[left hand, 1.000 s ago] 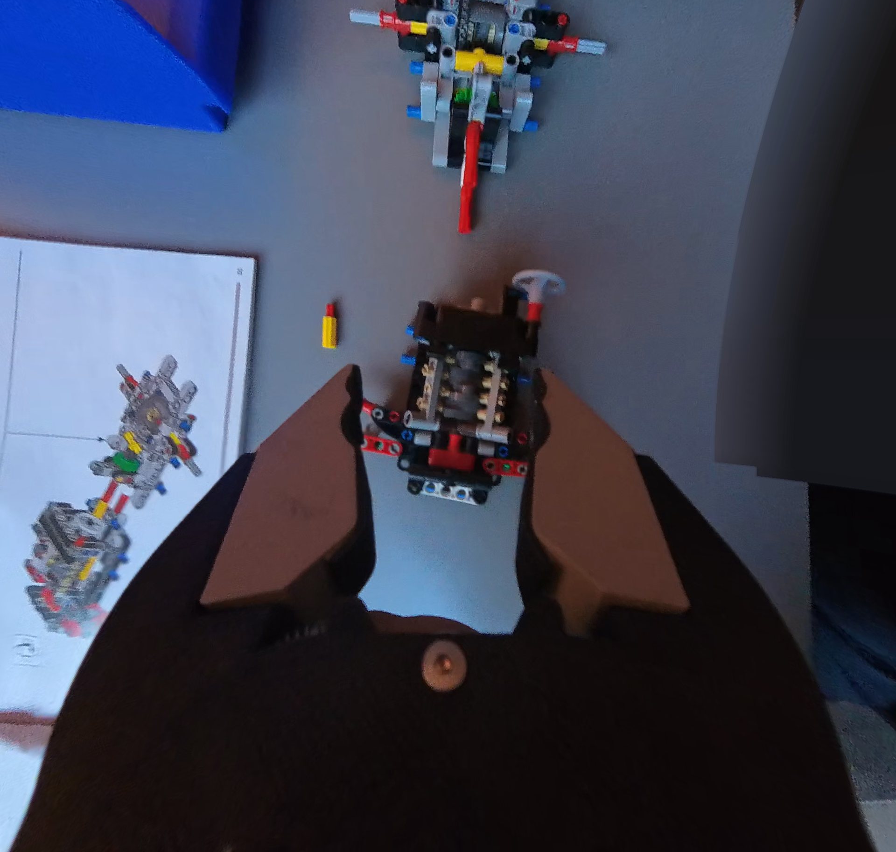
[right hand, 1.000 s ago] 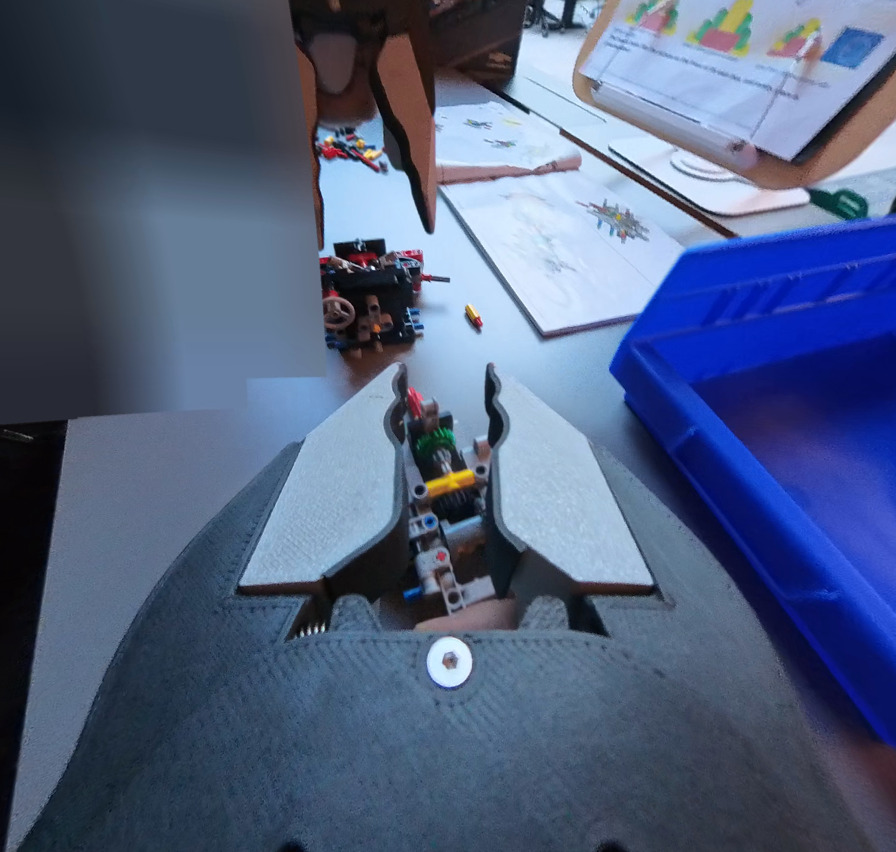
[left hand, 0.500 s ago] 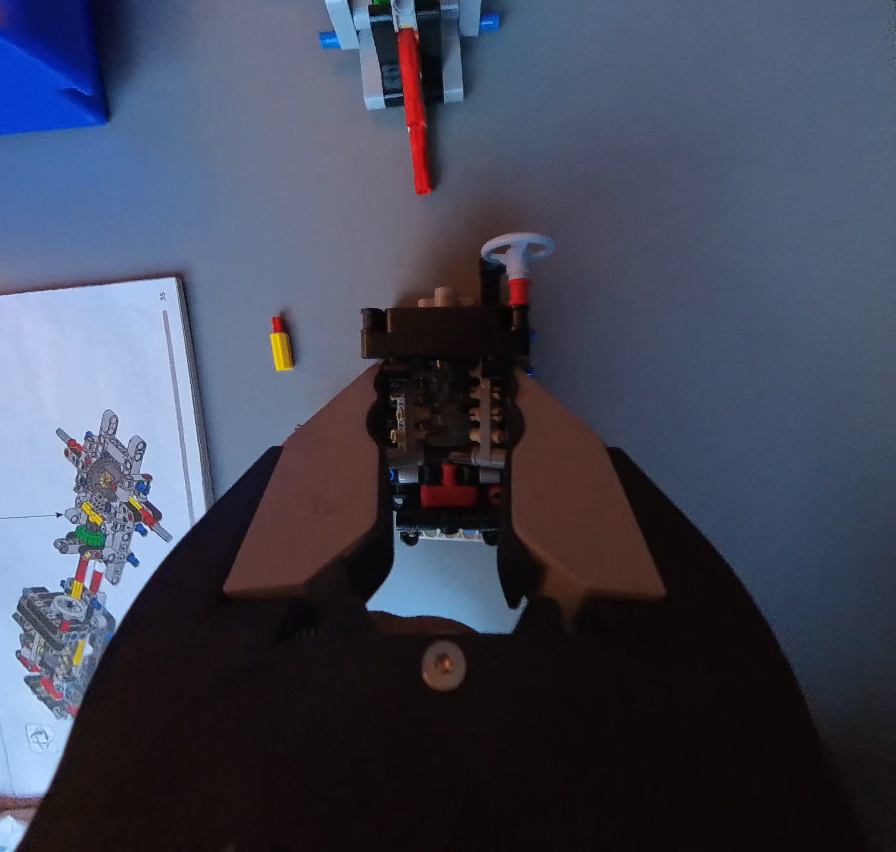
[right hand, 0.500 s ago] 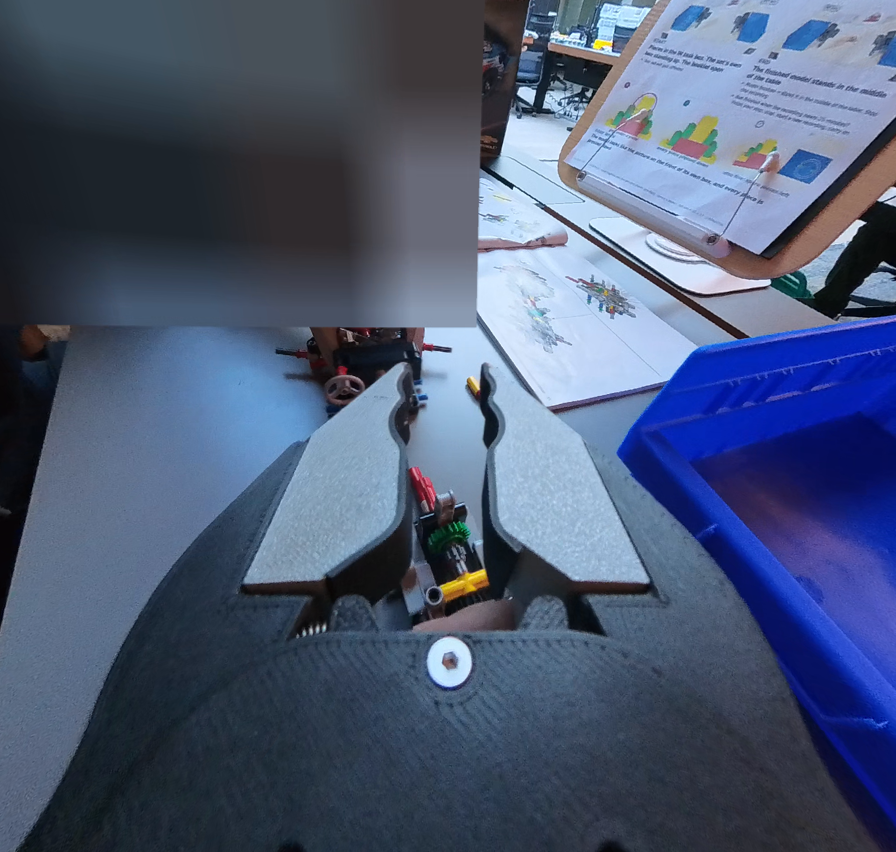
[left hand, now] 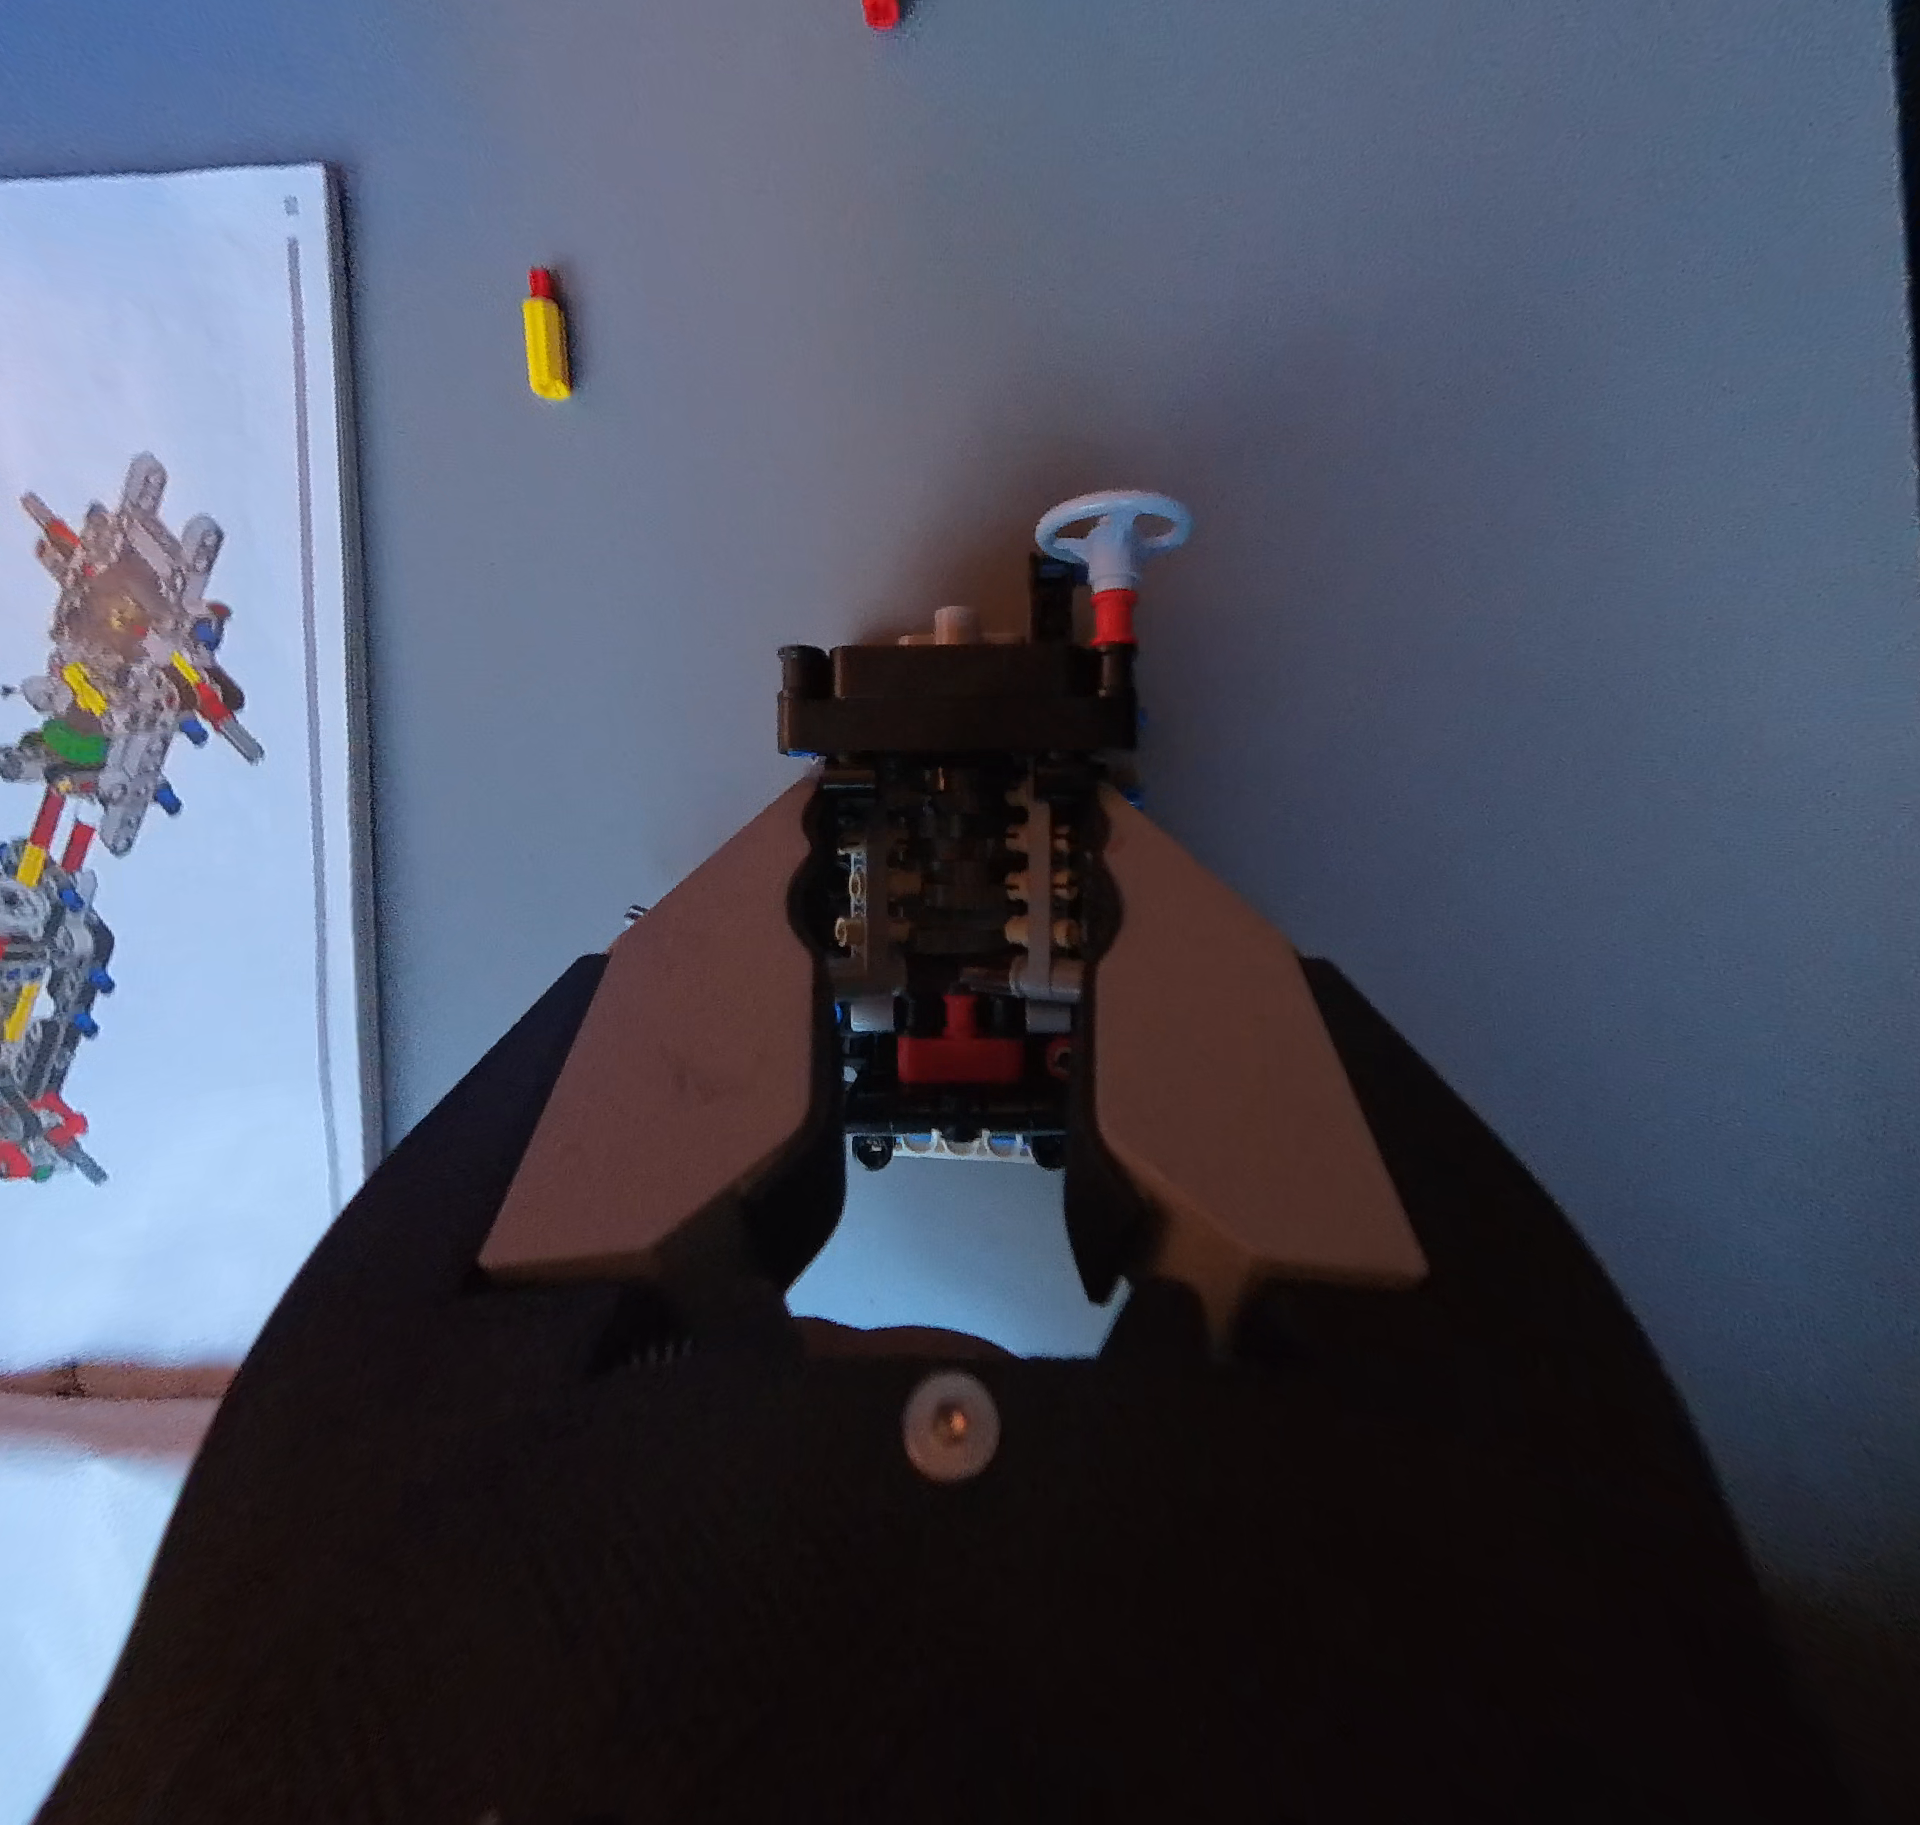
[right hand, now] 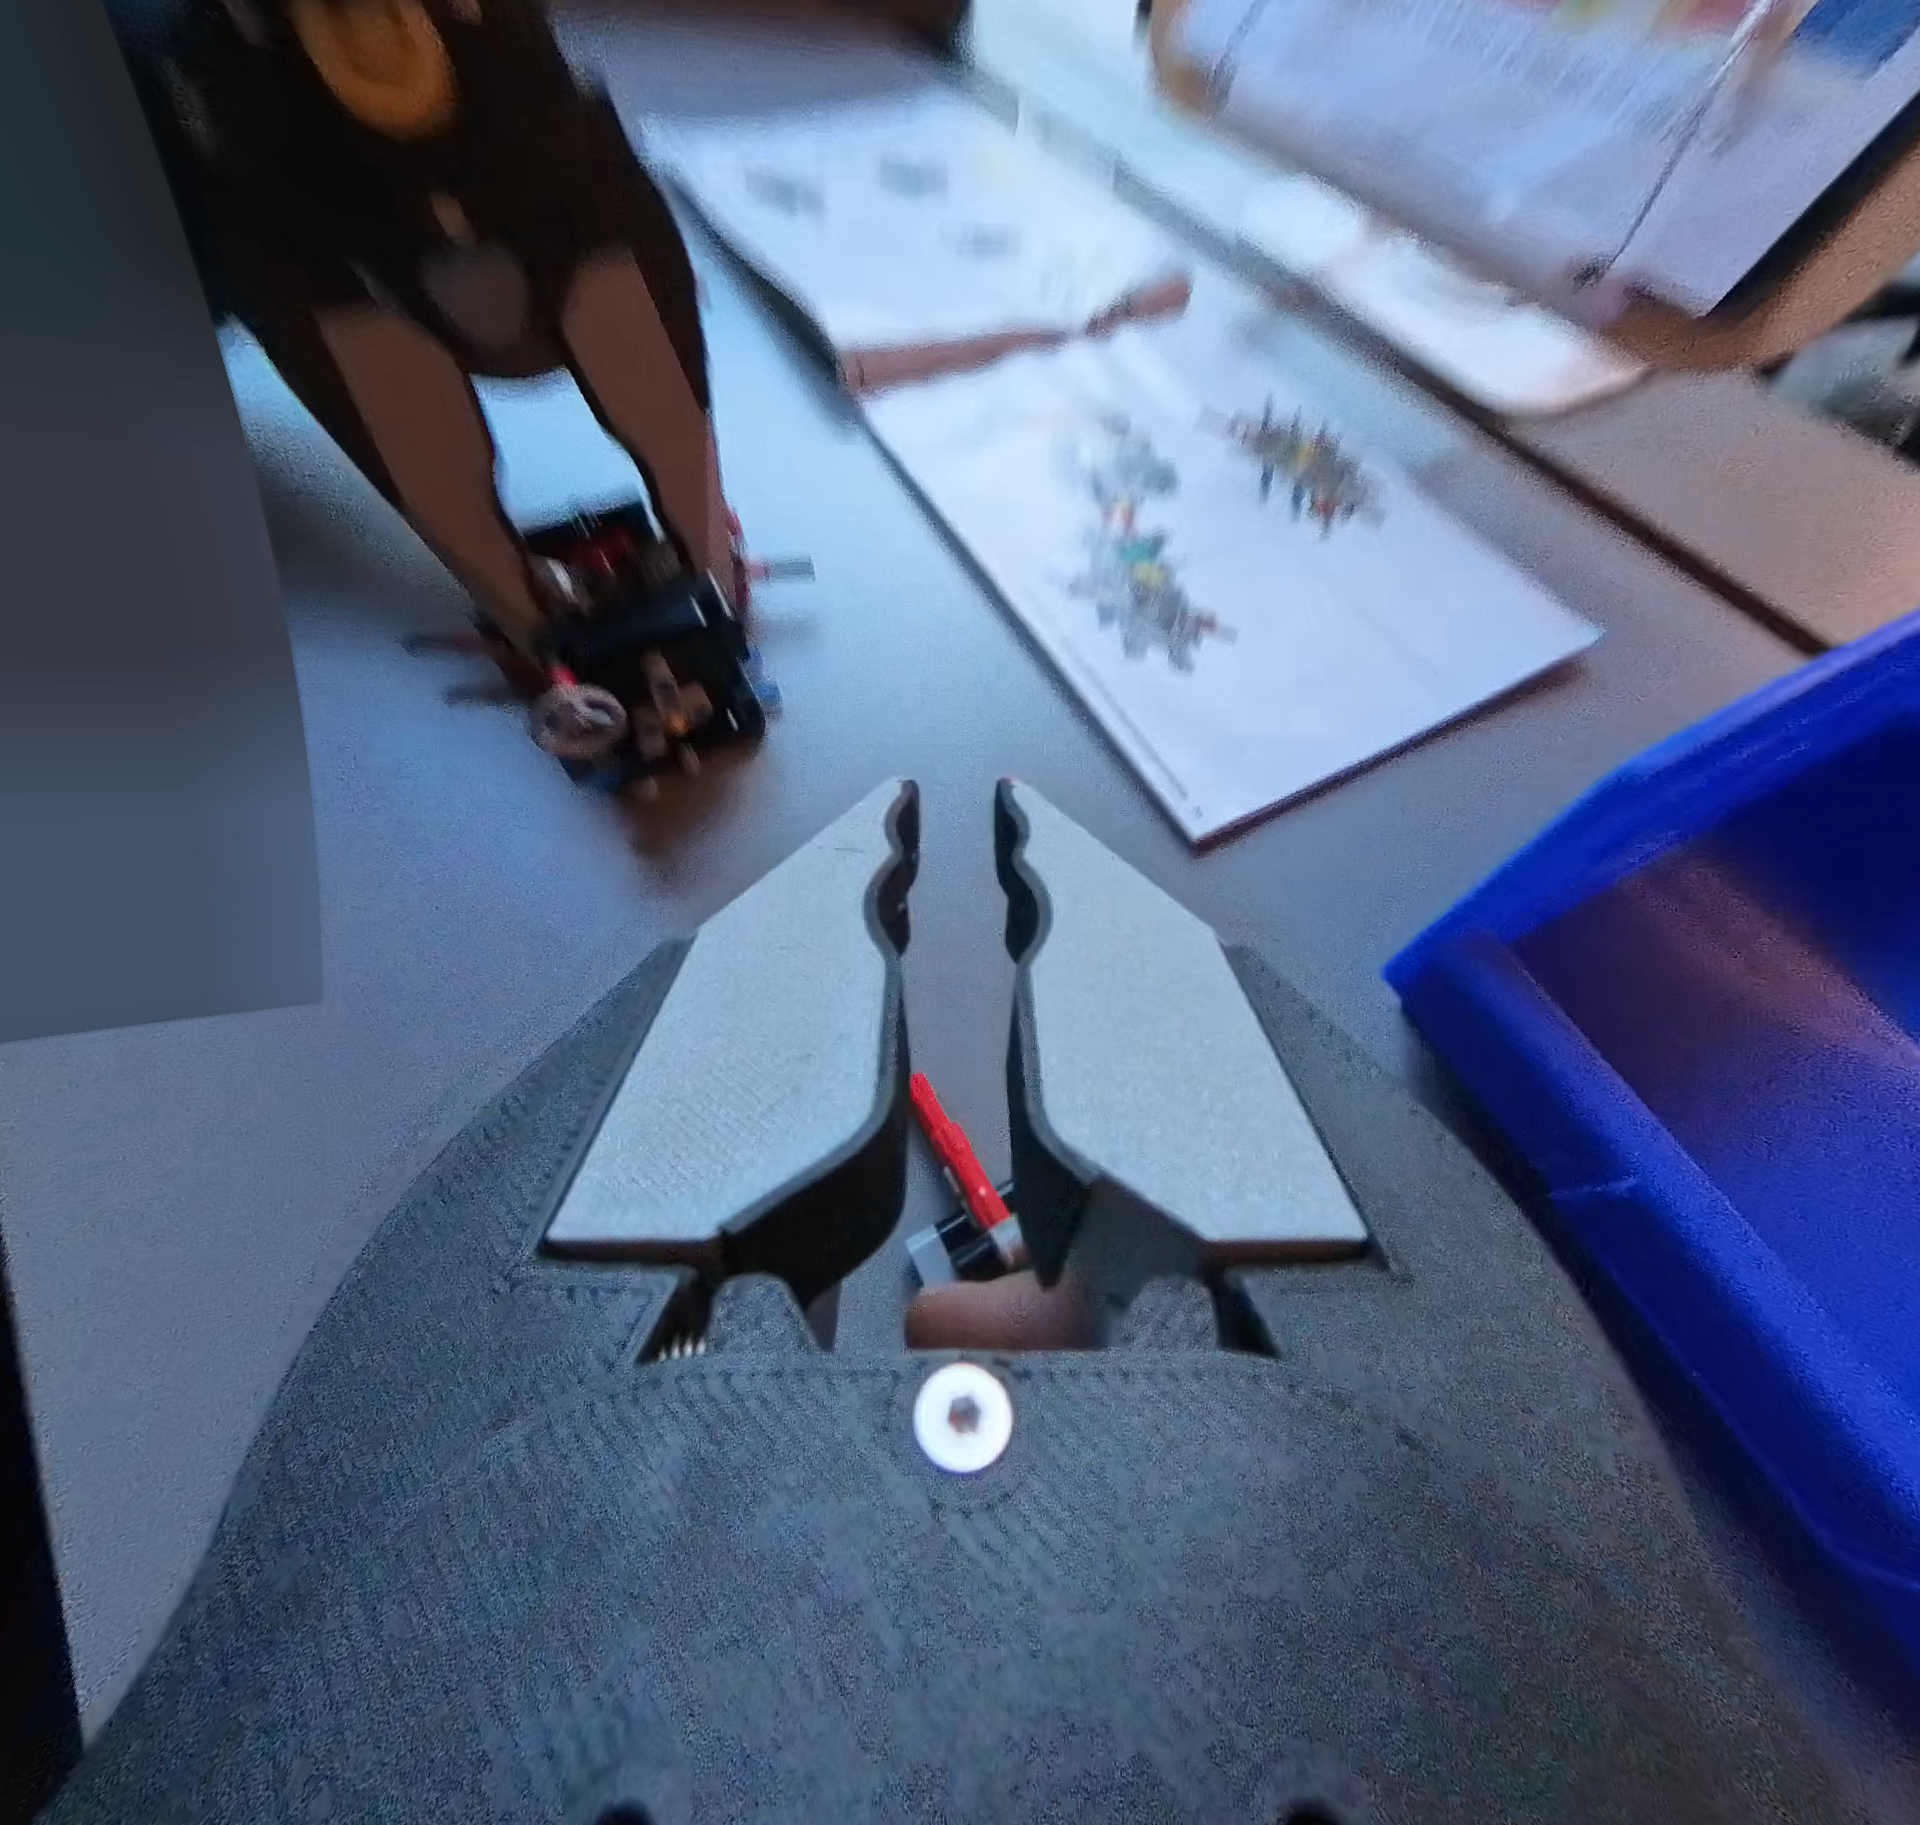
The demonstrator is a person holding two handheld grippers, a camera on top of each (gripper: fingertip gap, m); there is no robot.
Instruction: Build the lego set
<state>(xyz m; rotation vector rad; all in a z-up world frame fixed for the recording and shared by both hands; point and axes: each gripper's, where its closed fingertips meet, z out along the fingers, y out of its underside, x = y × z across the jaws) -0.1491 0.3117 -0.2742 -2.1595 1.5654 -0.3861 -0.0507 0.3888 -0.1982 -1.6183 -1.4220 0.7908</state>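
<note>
I see left gripper [left hand: 956,788] clamped on black brick engine block [left hand: 956,902], both pads pressed to its sides, block on grey table [left hand: 1455,425]. Yellow connector [left hand: 547,346] lies left of block, open instruction booklet [left hand: 177,632] further left. Right gripper [right hand: 956,809] narrow, tips bare, apart from block; red axle [right hand: 951,1141] sits deep between its fingers. Blue bin [right hand: 1714,1100] right of it.

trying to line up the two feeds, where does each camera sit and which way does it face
Left wrist: on the left gripper, looking down at the grey table; its brown fingers clamp a black brick model.
Right wrist: on the right gripper, looking low across the table; grey fingers slightly apart.
Shared: model, booklet.
</note>
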